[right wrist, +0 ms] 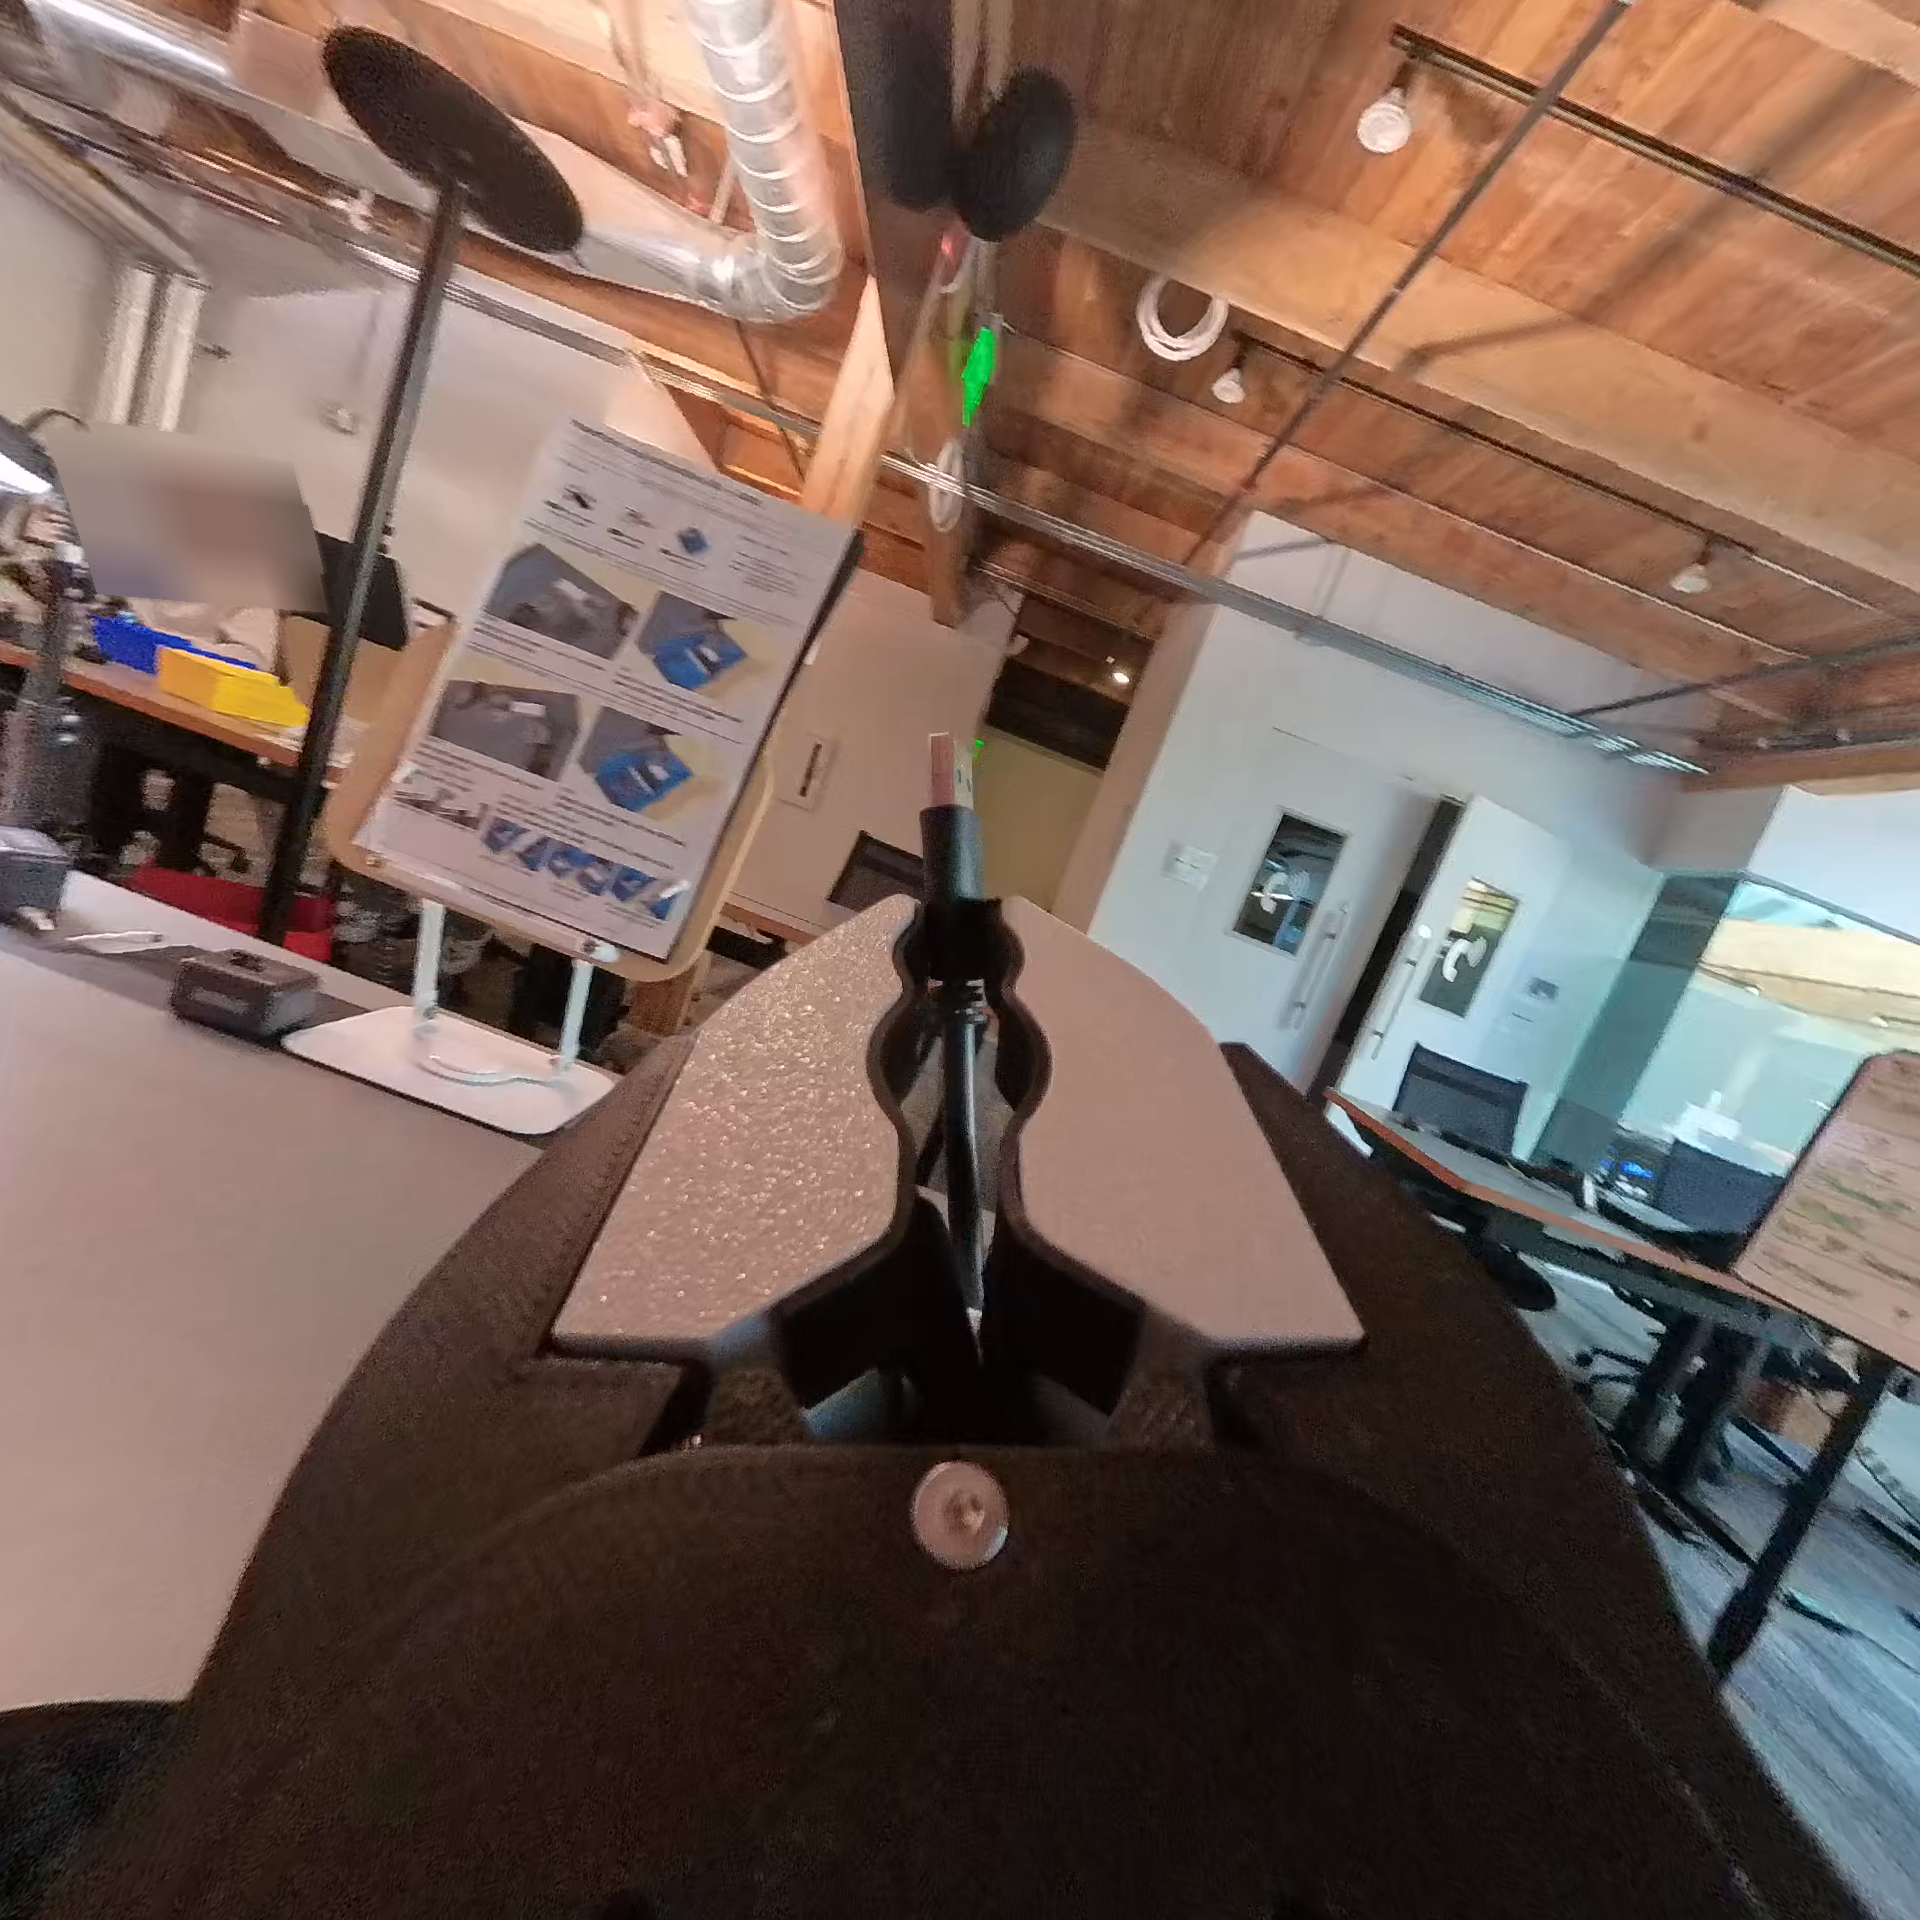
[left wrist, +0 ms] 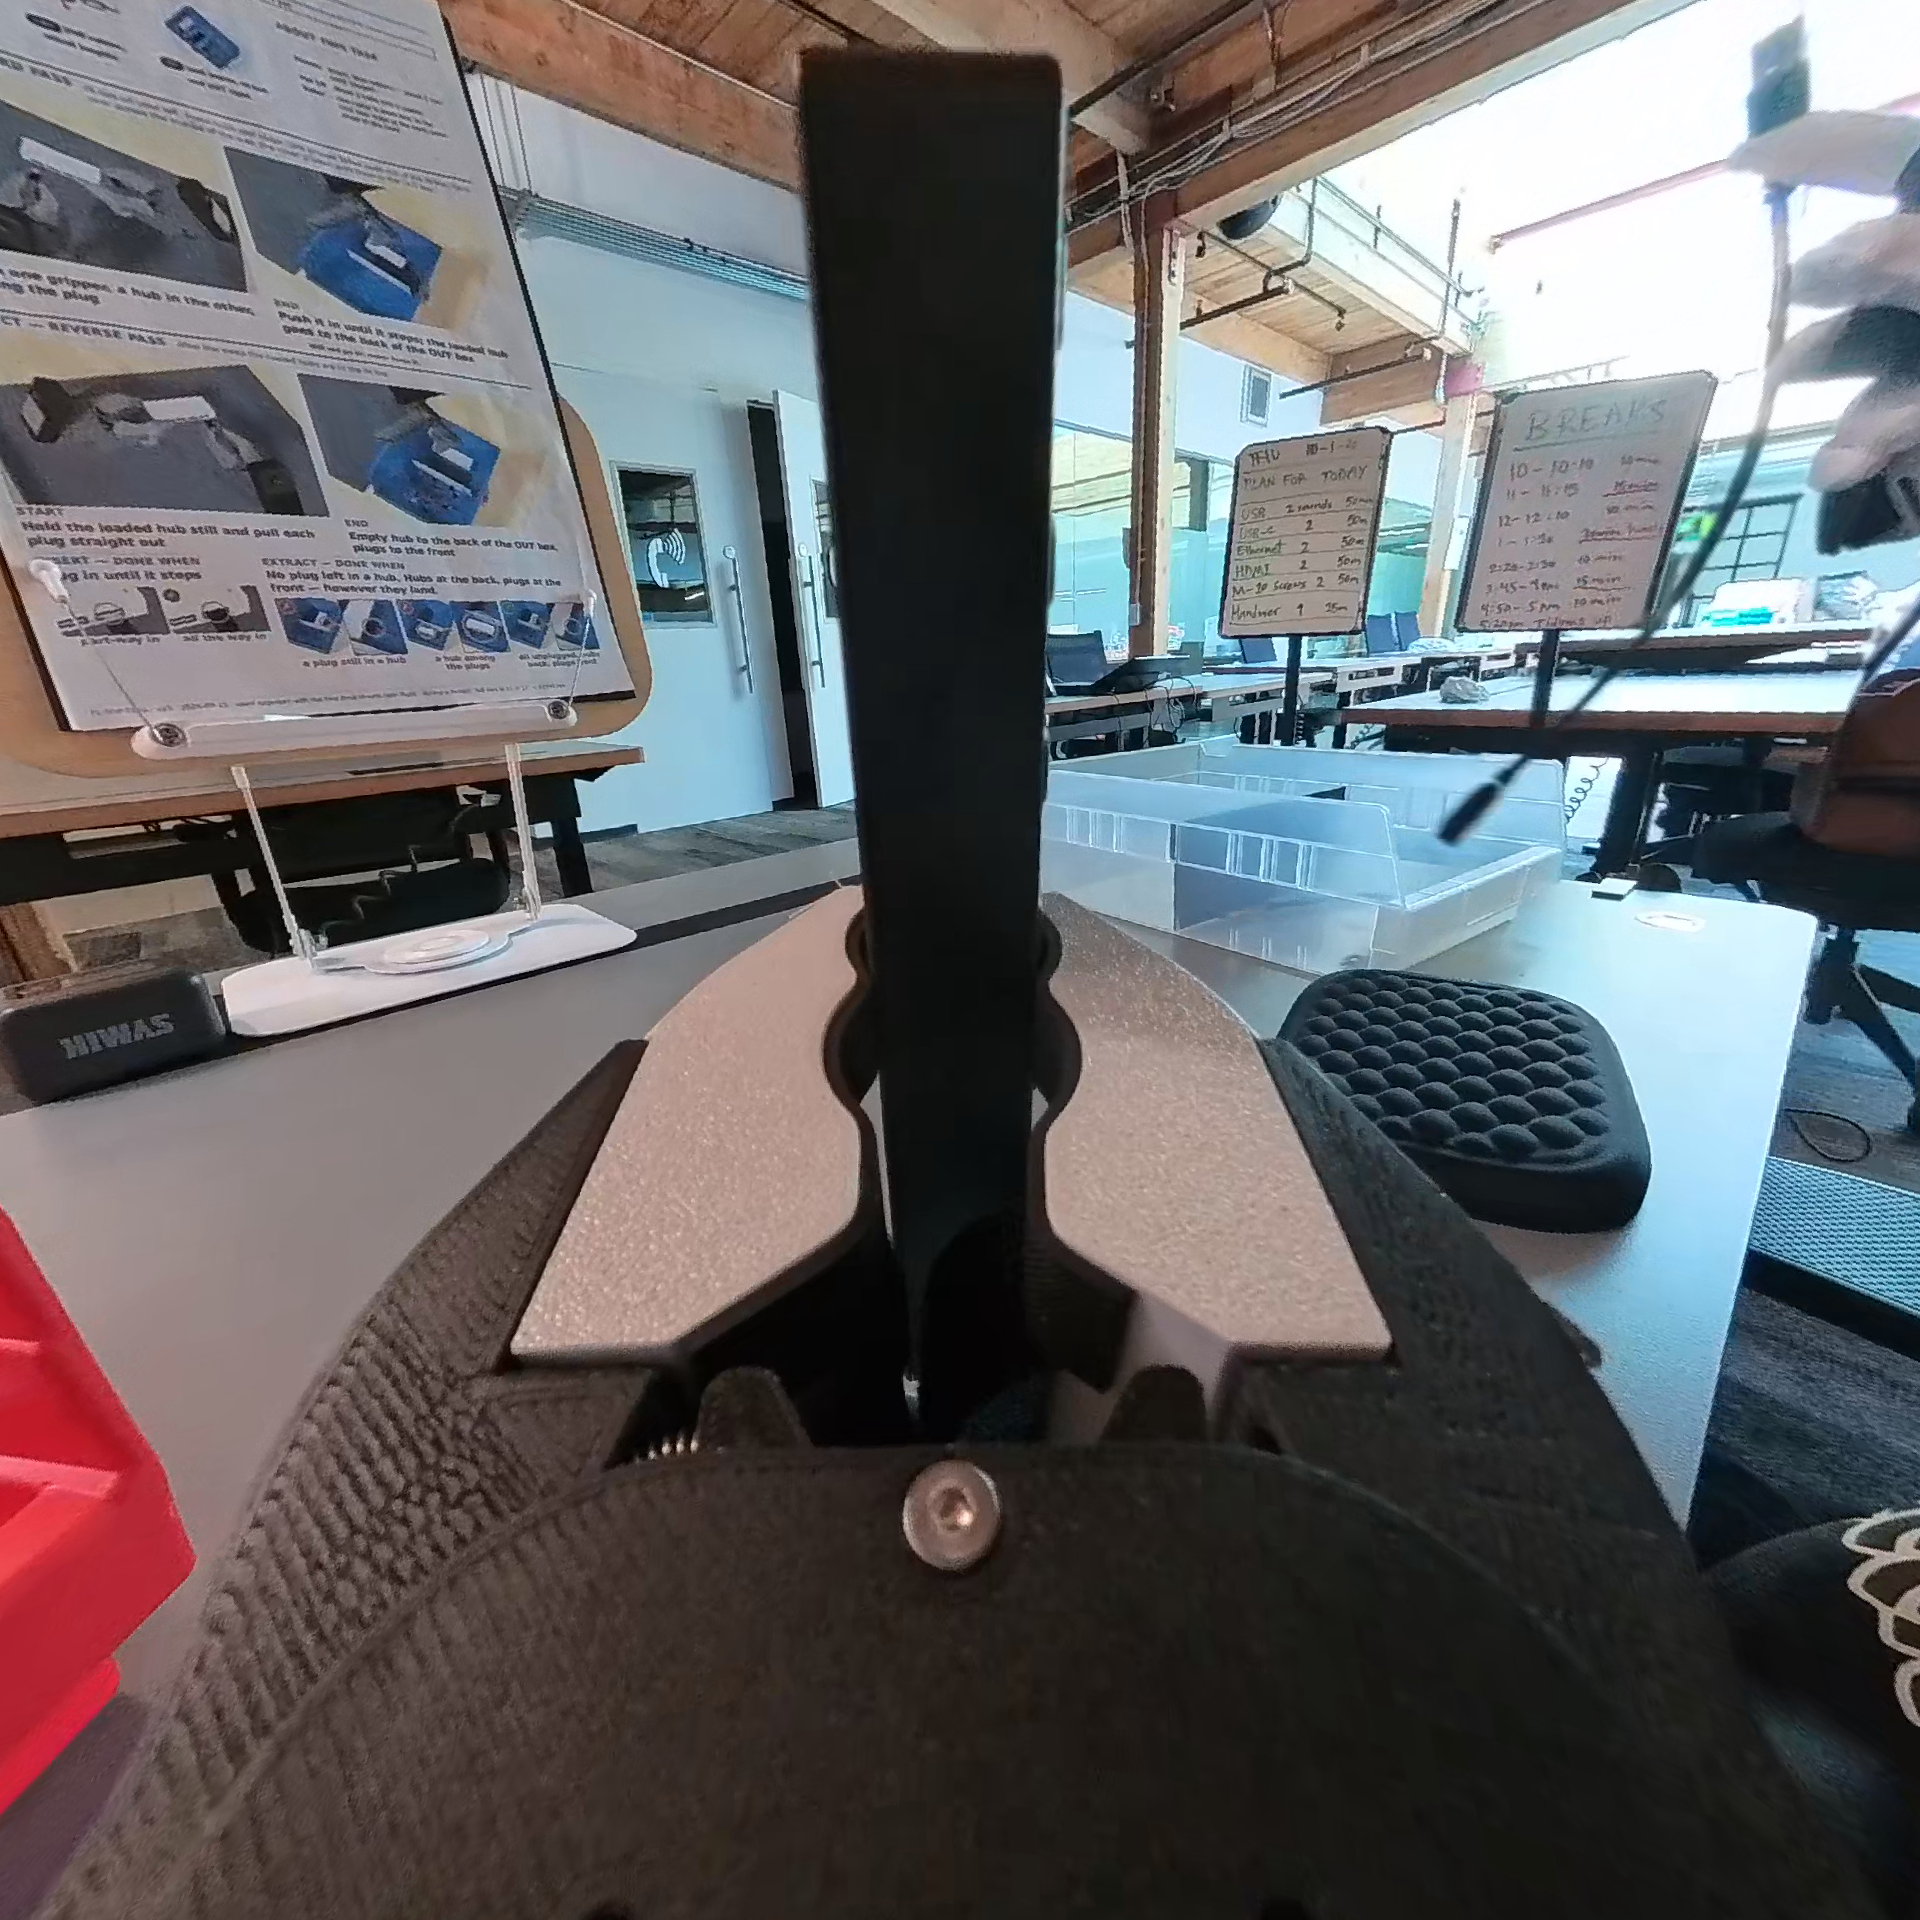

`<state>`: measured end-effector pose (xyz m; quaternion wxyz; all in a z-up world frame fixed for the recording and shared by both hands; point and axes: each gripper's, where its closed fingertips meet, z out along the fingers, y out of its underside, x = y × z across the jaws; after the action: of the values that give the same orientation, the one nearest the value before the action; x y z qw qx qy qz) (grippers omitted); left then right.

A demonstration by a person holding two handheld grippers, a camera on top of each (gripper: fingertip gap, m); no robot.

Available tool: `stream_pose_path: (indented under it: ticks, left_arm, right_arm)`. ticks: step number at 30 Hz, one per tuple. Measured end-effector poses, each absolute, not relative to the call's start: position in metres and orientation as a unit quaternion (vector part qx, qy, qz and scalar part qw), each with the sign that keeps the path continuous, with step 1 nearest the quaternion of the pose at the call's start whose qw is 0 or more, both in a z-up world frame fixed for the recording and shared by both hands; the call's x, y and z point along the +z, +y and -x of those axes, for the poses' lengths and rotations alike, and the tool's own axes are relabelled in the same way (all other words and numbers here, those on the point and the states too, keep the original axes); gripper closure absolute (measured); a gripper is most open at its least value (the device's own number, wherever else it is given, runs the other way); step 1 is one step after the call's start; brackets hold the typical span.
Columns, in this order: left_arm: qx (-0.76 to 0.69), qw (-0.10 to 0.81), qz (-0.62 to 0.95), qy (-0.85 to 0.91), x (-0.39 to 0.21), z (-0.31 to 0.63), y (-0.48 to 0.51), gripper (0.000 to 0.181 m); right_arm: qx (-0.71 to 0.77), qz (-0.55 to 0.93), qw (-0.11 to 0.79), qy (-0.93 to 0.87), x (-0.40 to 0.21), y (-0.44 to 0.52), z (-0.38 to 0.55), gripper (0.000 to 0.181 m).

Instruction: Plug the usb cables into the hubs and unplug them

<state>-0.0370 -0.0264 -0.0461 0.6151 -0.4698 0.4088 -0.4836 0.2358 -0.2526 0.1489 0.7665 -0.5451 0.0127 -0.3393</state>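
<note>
USB cable (right wrist: 951, 831): your right gripper (right wrist: 954, 914) clamps its plug, connector pointing up. Your left gripper (left wrist: 945, 935) clamps a black hub (left wrist: 935, 468) upright above the table (left wrist: 364, 1143).

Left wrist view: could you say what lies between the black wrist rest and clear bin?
Bare table separates wrist rest and clear bin, in left wrist view.

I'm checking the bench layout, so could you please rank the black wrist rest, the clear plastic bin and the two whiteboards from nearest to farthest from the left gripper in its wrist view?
From the left gripper:
1. Black wrist rest, on the table just to its right.
2. Clear plastic bin, farther back on the table, ahead and right.
3. Two whiteboards, beyond the table on stands; too close to rank apart.
</note>
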Motion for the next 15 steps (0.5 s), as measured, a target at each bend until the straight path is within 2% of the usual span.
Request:
stream_pose_path:
  ticks: [10,15]
  left_arm:
    - [-0.479,0.615,0.468,0.416,-0.047,0.035,-0.028,0.156]
    - [-0.477,0.615,0.467,0.421,-0.048,0.034,-0.029,0.156]
  right_arm:
    - [-0.356,0.479,0.799,0.076,0.142,-0.260,-0.291,0.172]
    - [-0.376,0.488,0.782,0.096,0.124,-0.255,-0.321,0.172]
